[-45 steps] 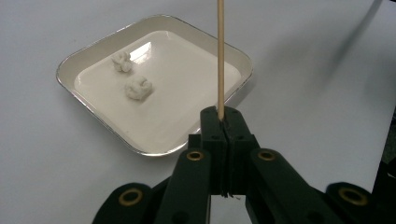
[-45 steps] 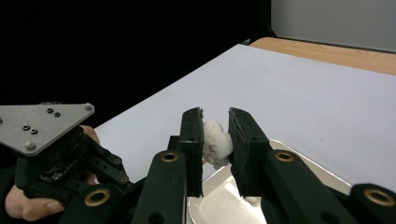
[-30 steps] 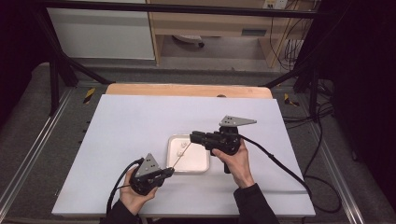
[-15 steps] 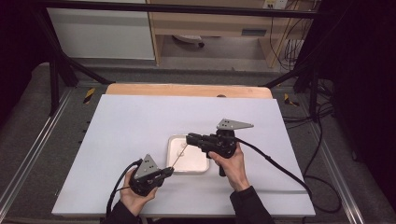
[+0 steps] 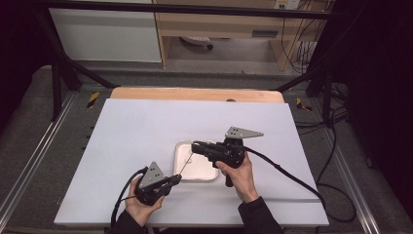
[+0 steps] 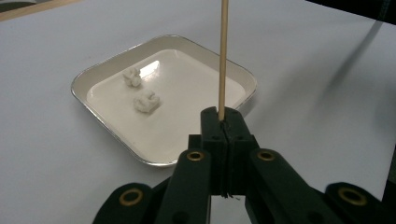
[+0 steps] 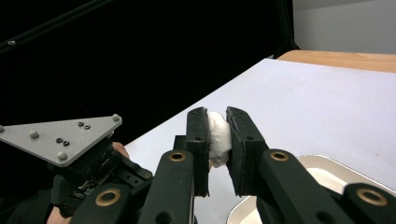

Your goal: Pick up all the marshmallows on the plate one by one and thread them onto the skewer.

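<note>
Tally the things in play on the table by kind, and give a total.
White soft lumps: 3, two in the tray, one in the right tool
Wooden skewers: 1
Trays: 1
Total: 5

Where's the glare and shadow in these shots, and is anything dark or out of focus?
Left gripper view: a bright reflection sits on the tray floor by the two white lumps; a soft diagonal shadow crosses the table at right; the skewer is sharp. Right gripper view: the background upper left is black, and the near tool links look soft. High view: even light on the table, dark surroundings.
</note>
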